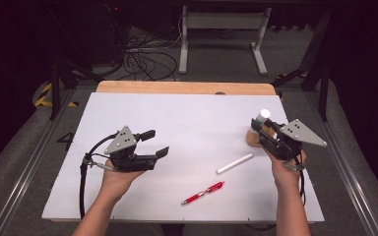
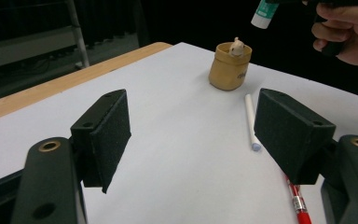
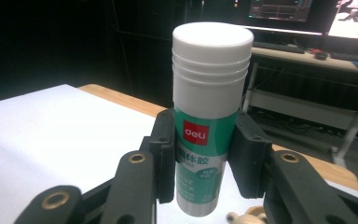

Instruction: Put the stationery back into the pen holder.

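Observation:
My right gripper [image 3: 204,161] is shut on a glue stick [image 3: 209,116] with a white cap and a green label, held upright above the table. In the high view the glue stick [image 1: 262,117] hangs over a small tan pouch [image 1: 253,138] with a little figure in it, at the right of the white sheet. The left gripper view shows the pouch [image 2: 229,67] and the glue stick [image 2: 264,12] above it. My left gripper [image 1: 156,143] stands open at the left, nothing between its pads [image 2: 112,135]. A white stick [image 1: 234,163] and a red pen [image 1: 203,192] lie between the two grippers.
The white sheet [image 1: 187,118] covers a wooden table whose far edge [image 1: 187,87] shows behind it. Beyond the table stand a white frame [image 1: 222,29] and loose cables [image 1: 145,59] on the floor. Metal rails [image 1: 29,157] run along both sides.

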A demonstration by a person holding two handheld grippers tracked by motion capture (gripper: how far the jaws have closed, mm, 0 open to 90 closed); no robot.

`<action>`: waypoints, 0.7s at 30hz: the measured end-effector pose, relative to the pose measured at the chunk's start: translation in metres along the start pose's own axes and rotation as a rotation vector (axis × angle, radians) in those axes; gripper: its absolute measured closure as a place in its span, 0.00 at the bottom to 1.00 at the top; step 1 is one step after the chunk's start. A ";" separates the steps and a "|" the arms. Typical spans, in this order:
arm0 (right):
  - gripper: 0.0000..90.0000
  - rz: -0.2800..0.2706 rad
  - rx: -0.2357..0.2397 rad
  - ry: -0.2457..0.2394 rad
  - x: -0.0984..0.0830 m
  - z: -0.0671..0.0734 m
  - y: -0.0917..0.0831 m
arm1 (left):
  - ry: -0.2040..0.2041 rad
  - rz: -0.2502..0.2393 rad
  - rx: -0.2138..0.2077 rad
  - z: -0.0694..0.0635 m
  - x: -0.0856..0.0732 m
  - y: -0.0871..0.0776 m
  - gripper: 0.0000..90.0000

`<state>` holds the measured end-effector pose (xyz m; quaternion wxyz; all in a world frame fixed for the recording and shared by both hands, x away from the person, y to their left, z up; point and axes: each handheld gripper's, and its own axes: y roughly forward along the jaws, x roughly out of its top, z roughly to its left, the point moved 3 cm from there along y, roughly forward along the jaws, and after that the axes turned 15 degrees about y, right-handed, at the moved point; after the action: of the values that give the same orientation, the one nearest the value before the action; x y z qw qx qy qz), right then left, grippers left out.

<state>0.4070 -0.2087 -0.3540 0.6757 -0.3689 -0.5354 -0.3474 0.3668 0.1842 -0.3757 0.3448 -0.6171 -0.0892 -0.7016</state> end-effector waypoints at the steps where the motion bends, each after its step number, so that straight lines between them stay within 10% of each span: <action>1: 0.73 -0.001 -0.008 -0.004 0.001 -0.001 0.000 | 0.001 0.002 0.002 0.000 -0.001 -0.001 0.31; 21: 0.73 -0.049 -0.170 -0.002 0.000 -0.036 0.010 | 0.015 0.025 0.037 0.001 -0.009 -0.012 0.30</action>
<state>0.4326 -0.2350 -0.3611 0.6330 -0.4120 -0.5134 -0.4075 0.3607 0.1973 -0.3805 0.3655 -0.6065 -0.0918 -0.7001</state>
